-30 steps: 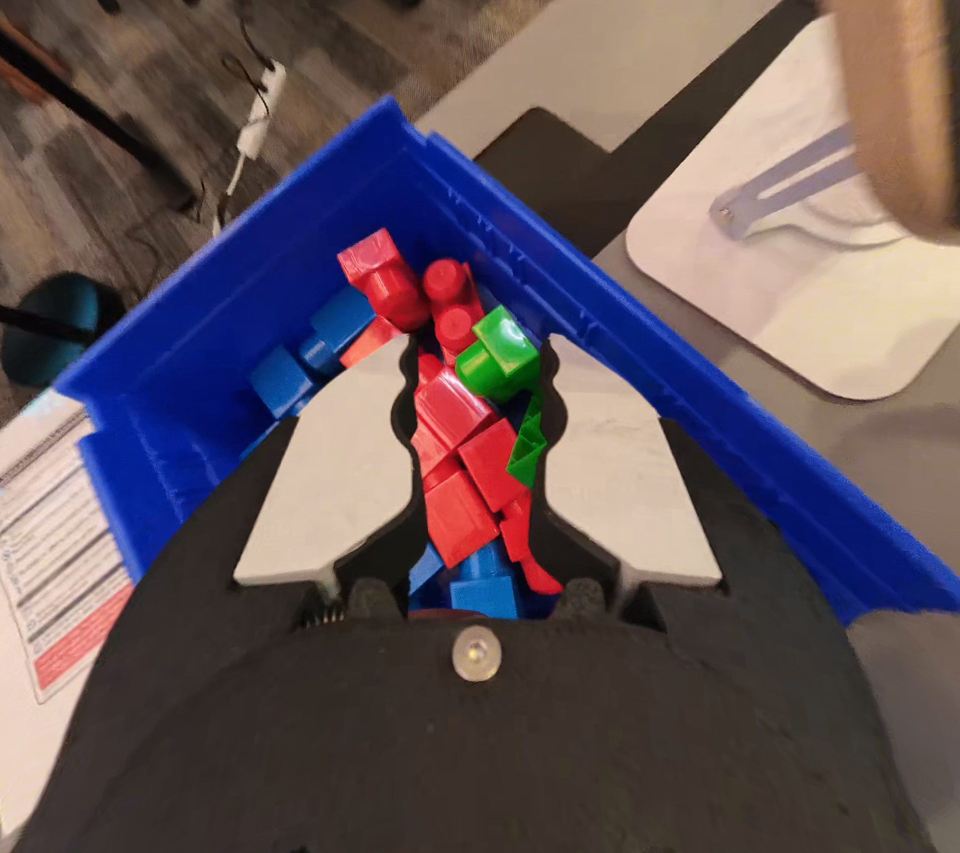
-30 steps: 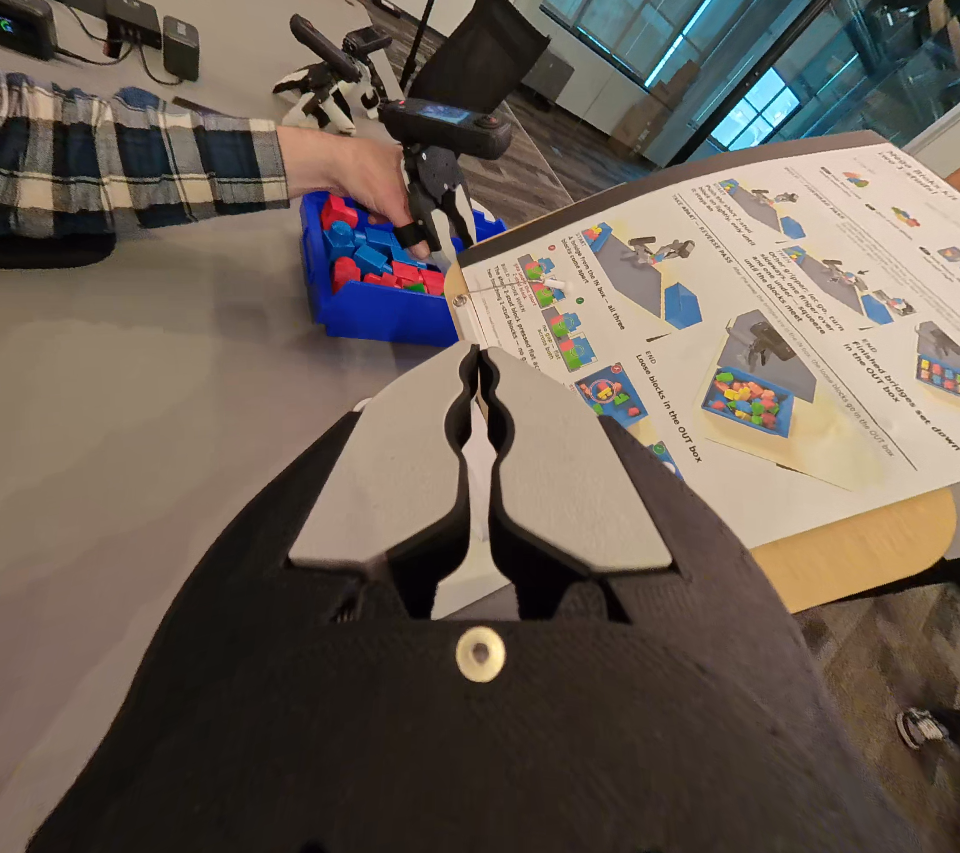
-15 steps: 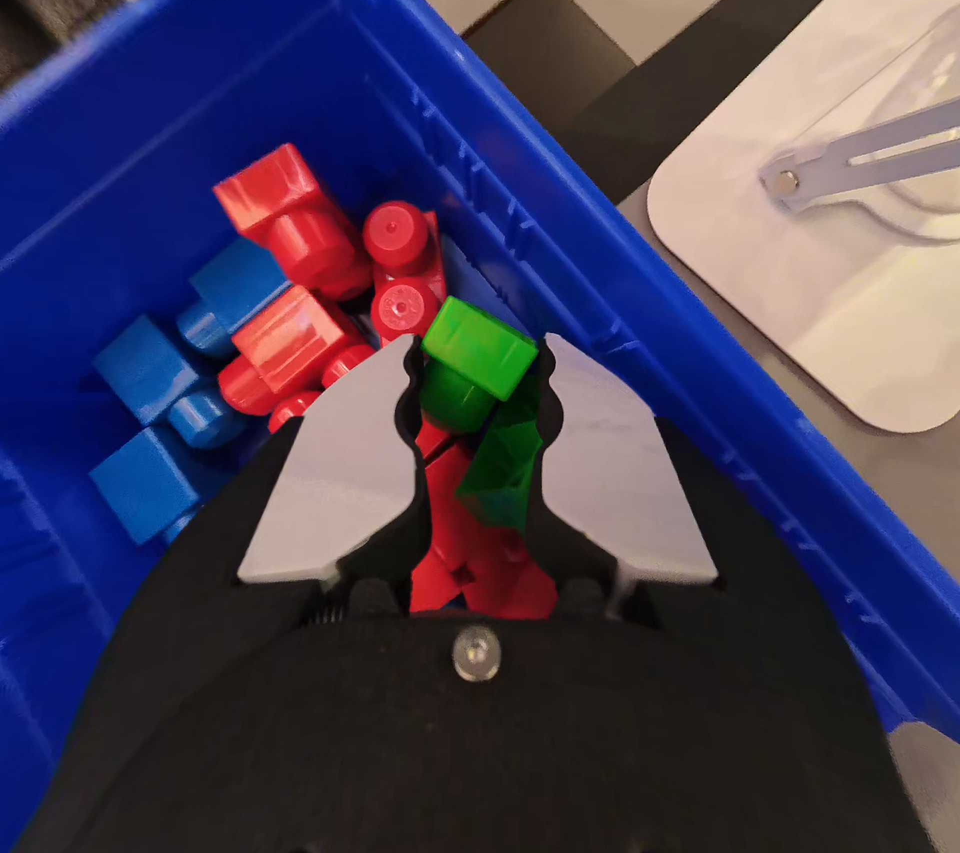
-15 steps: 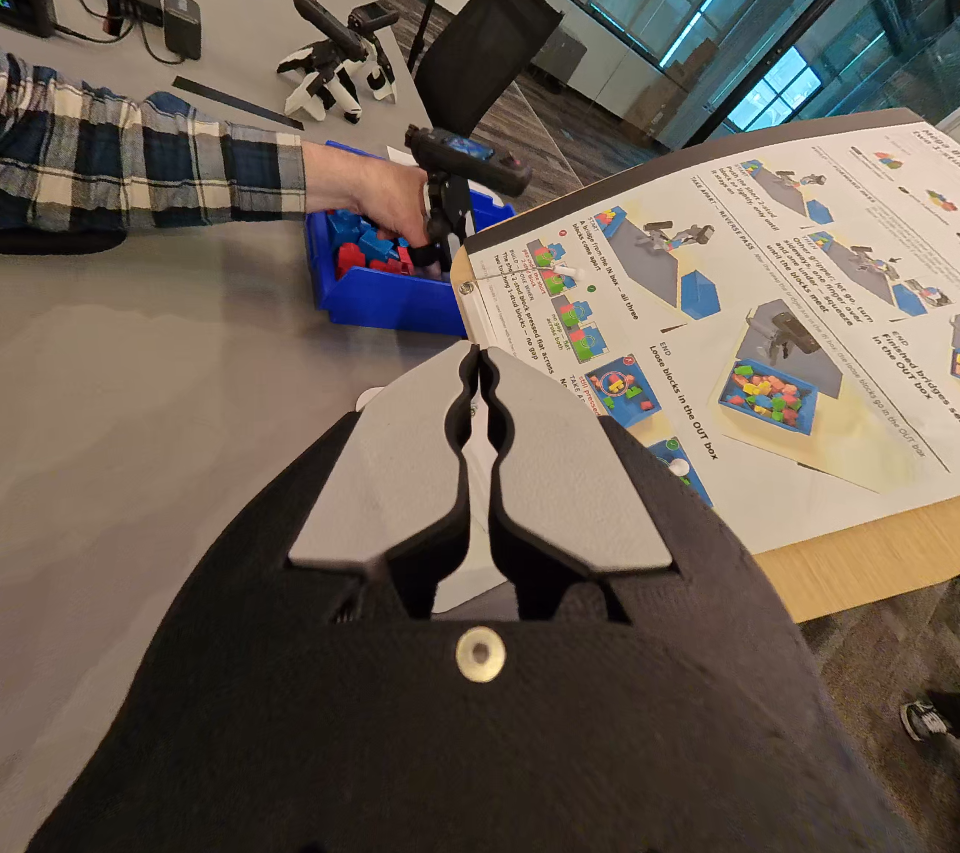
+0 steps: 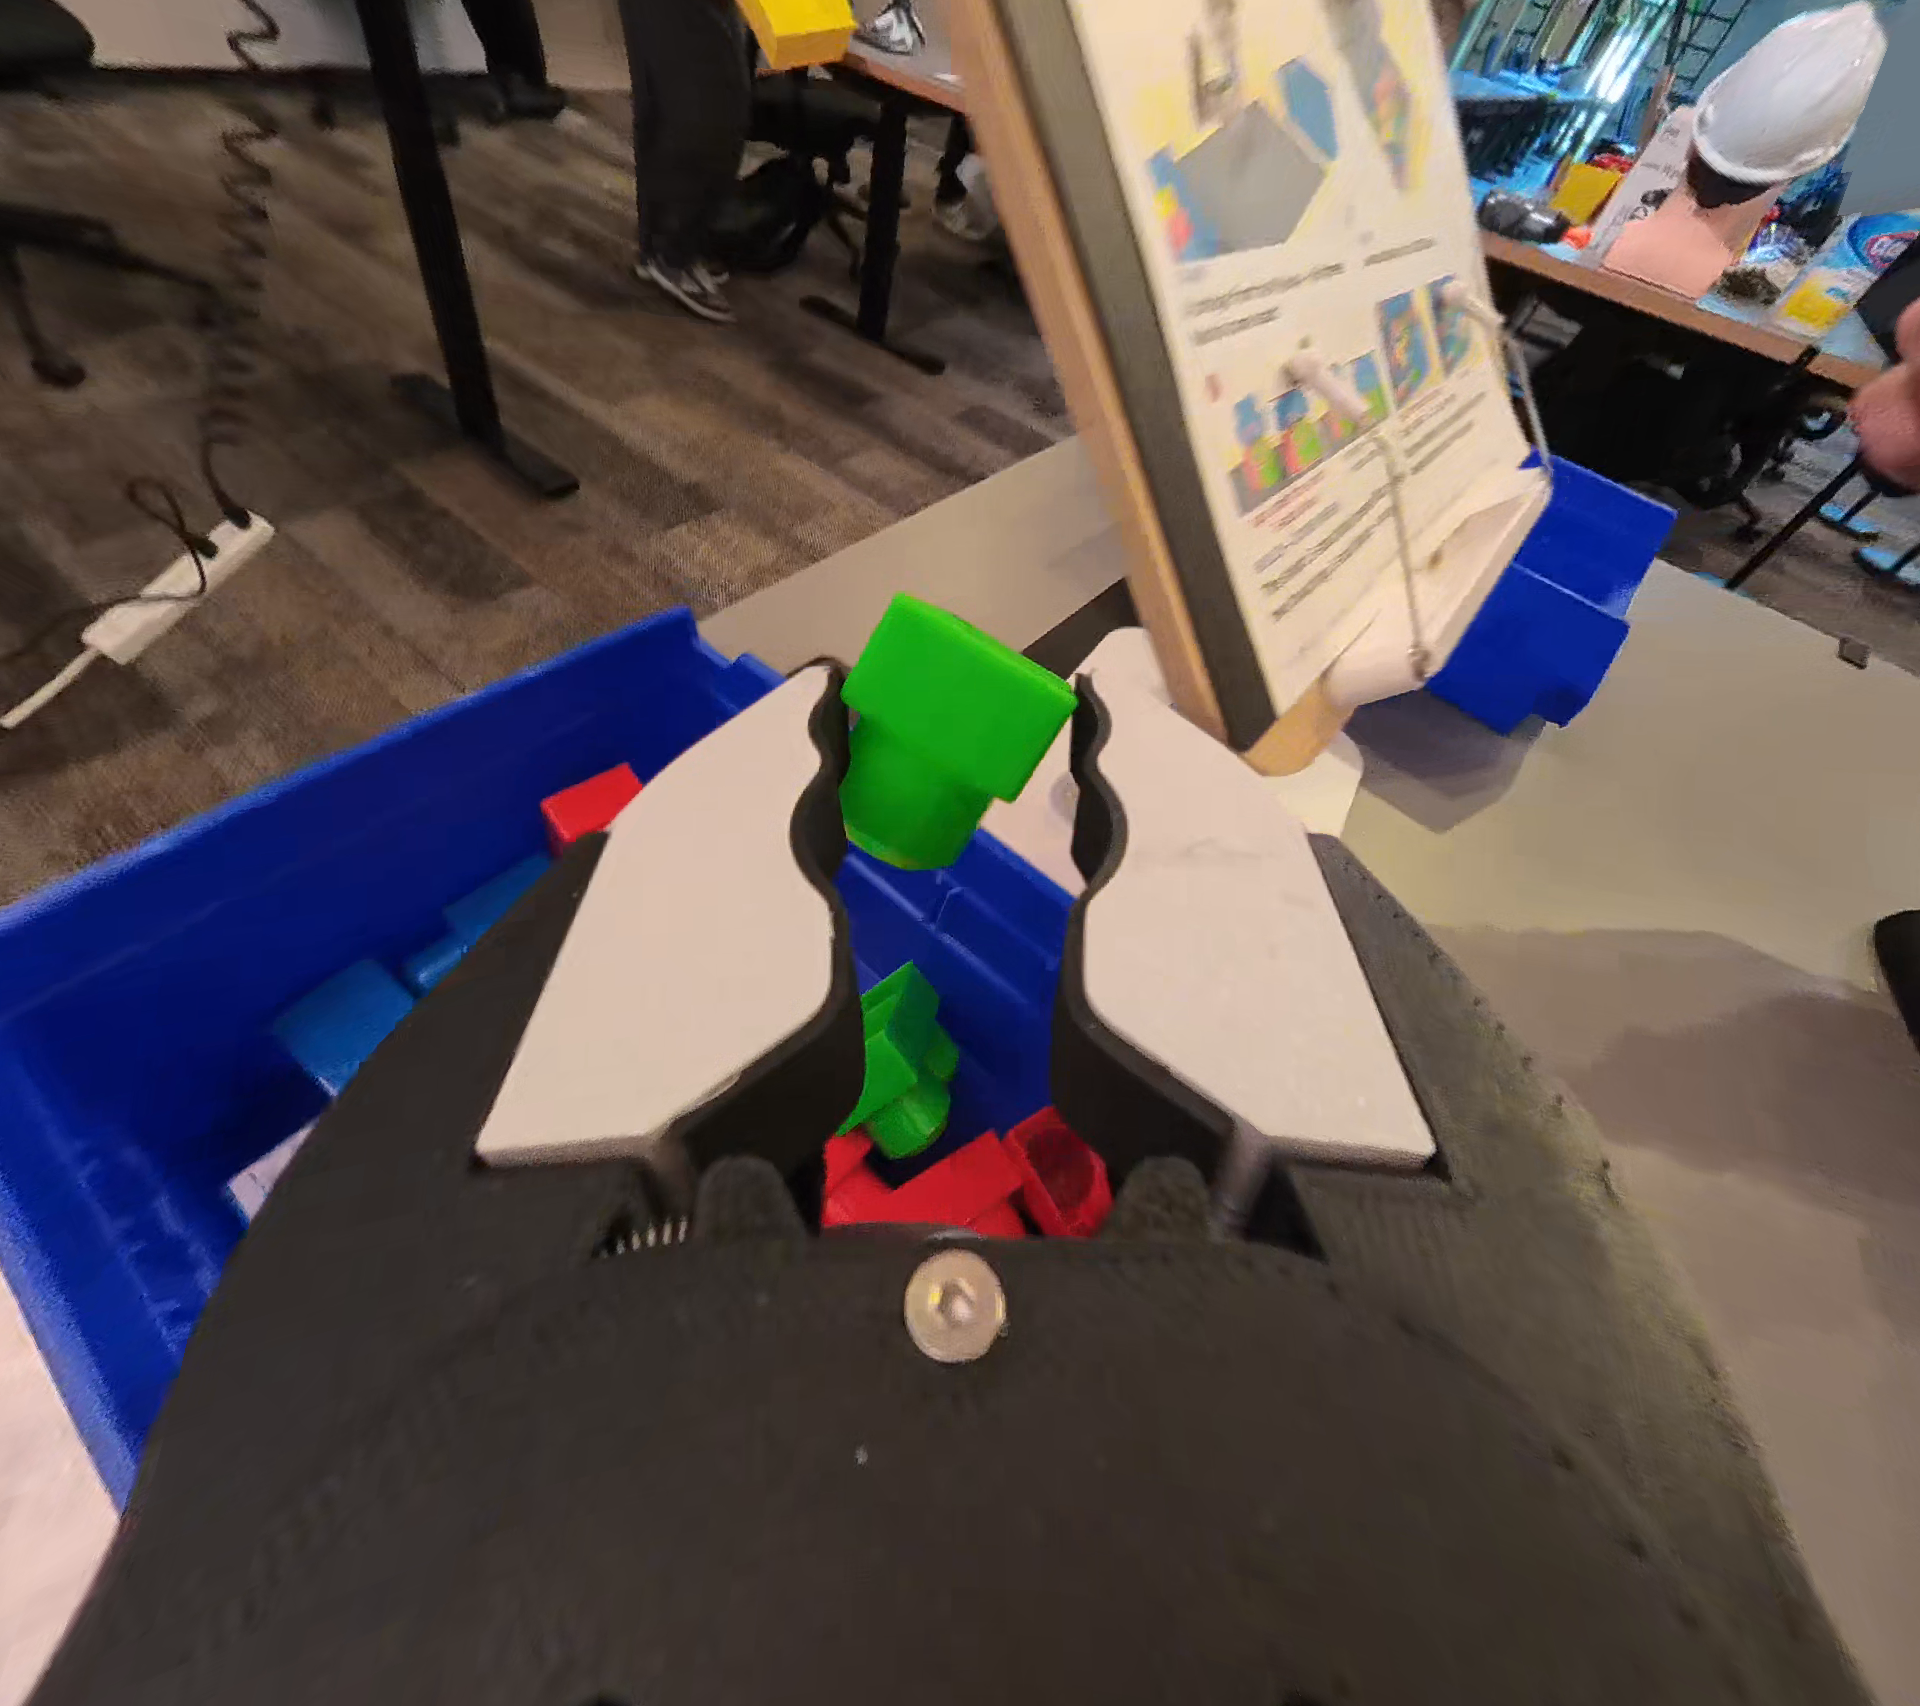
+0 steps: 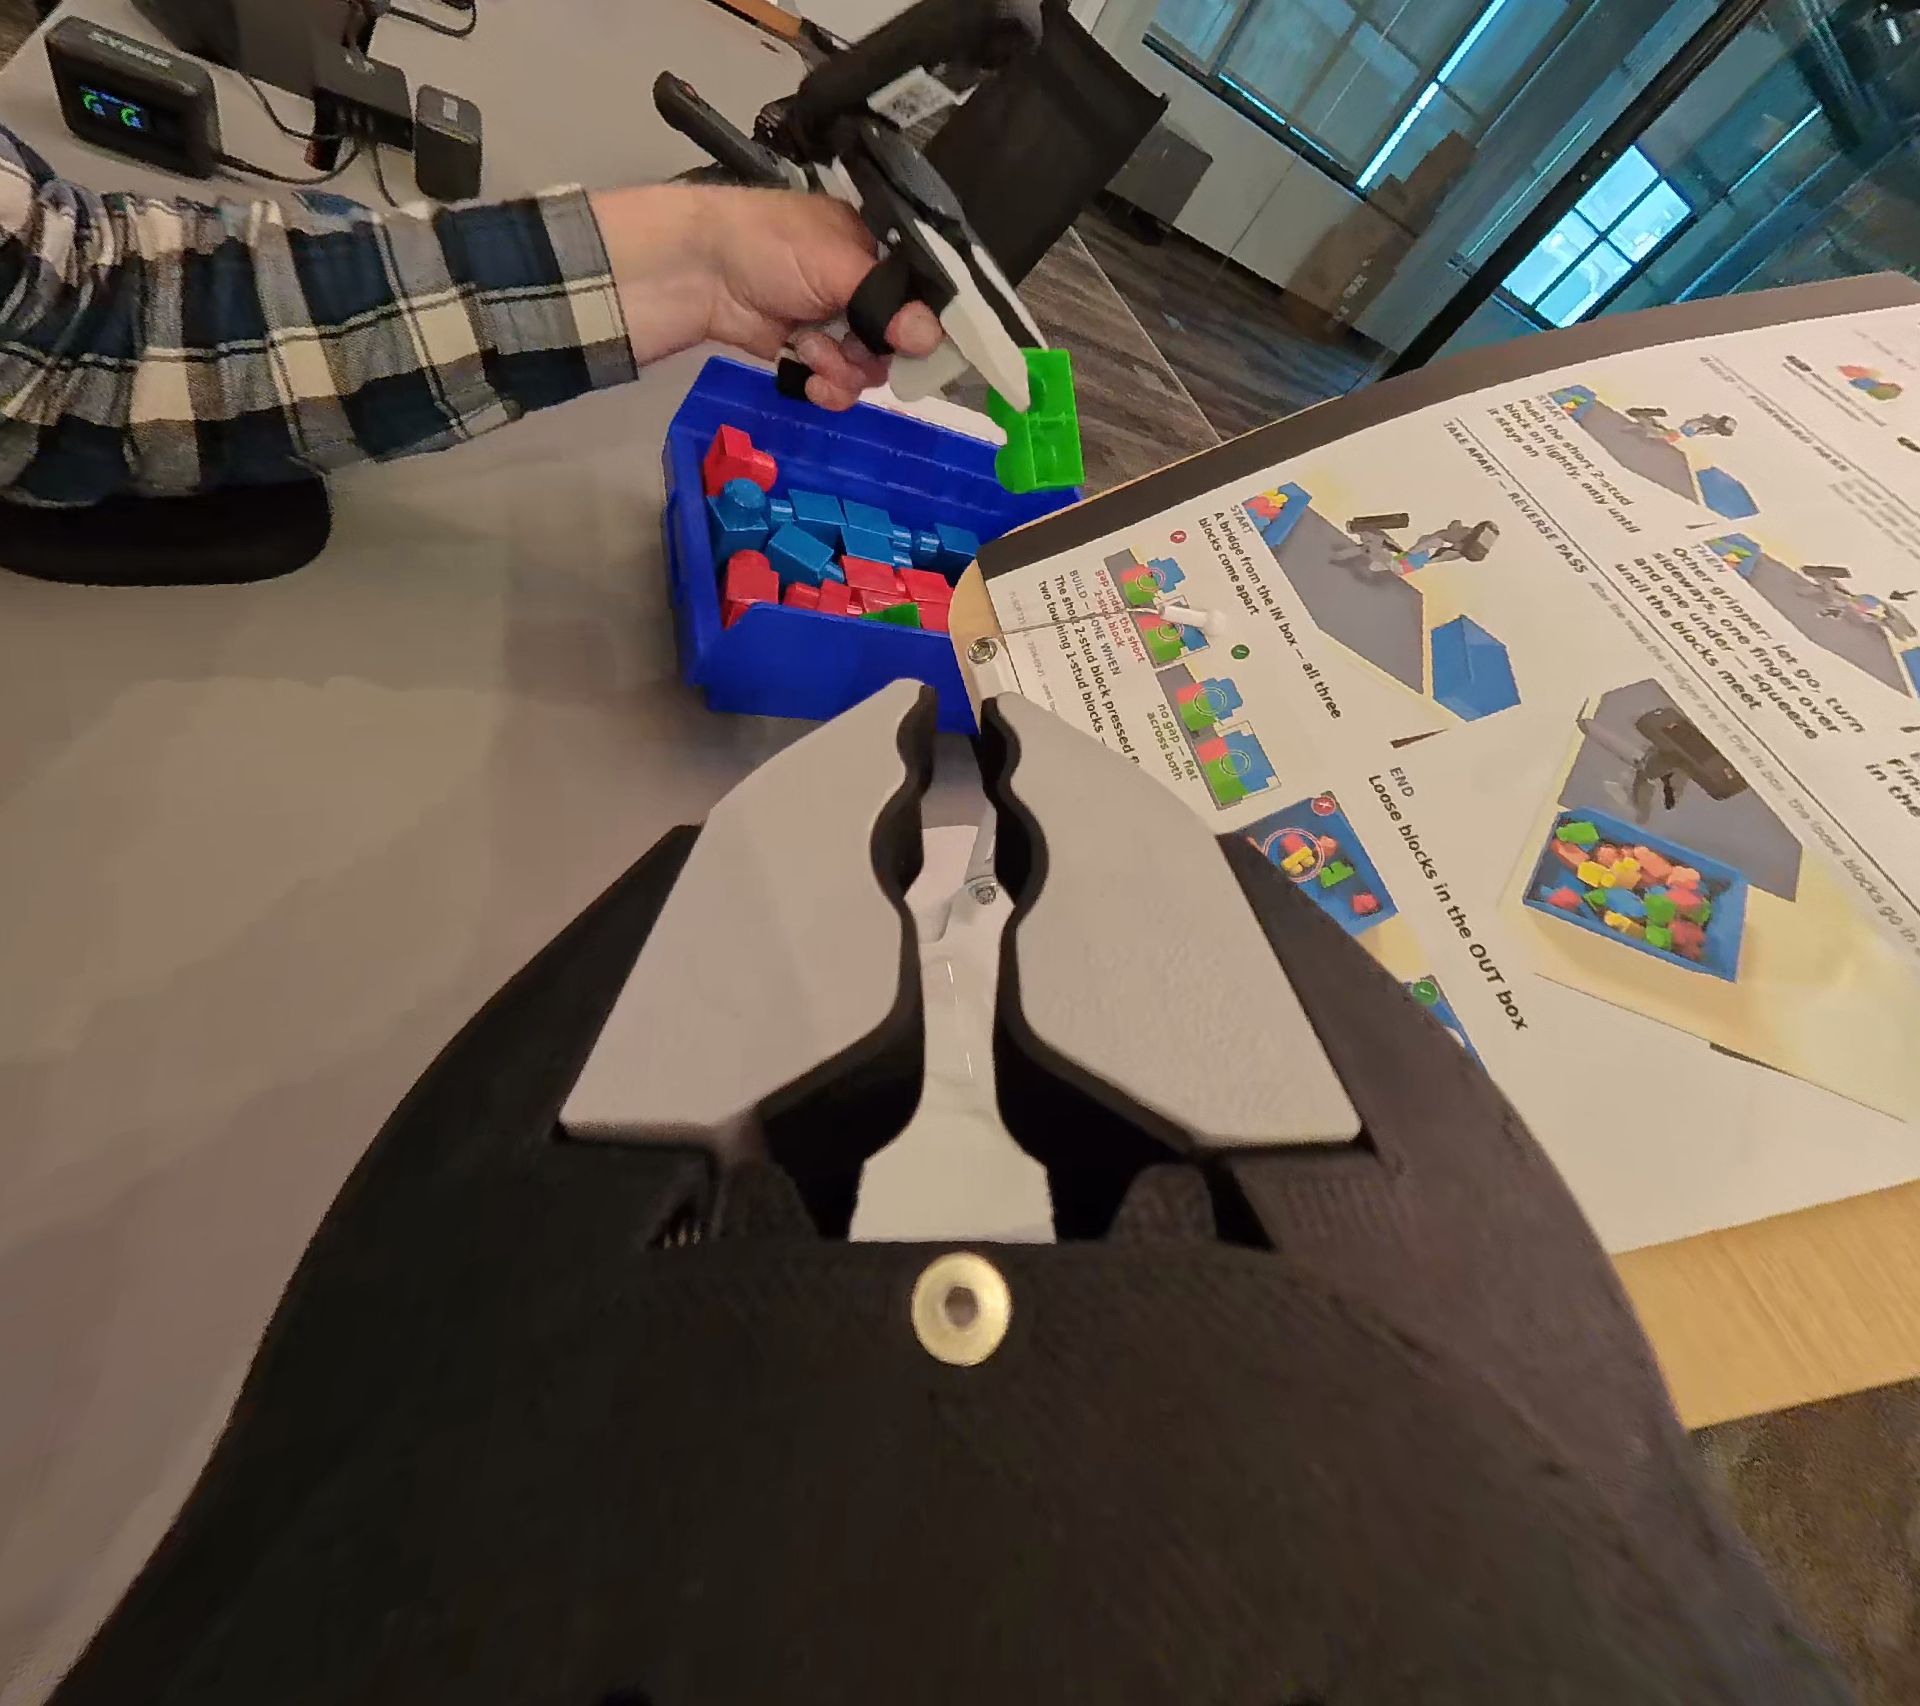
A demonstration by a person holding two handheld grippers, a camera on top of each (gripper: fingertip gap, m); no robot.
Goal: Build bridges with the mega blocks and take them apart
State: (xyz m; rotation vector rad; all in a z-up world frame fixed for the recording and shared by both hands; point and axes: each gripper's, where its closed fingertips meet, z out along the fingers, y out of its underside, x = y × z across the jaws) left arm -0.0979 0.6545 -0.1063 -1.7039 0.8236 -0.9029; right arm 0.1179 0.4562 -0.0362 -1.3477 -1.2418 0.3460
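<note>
Left hand-held gripper [image 5: 951, 700] clamped on green plastic mega block [image 5: 951, 737], lifted above blue plastic bin [image 5: 312, 835], stud end pointing back toward wrist. Right hand-held gripper [image 6: 956, 711] empty, slightly apart, low over grey bench [image 6: 312, 773]; block lies ahead and above it.

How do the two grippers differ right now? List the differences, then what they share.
1. The left gripper clamps a green block; the right gripper holds nothing.
2. The left gripper's fingers stand apart around the block; the right gripper's fingers are only slightly parted.
3. The left gripper is above the blue bin; the right gripper is over the grey table.

Both have grey fingers on black bodies.
</note>
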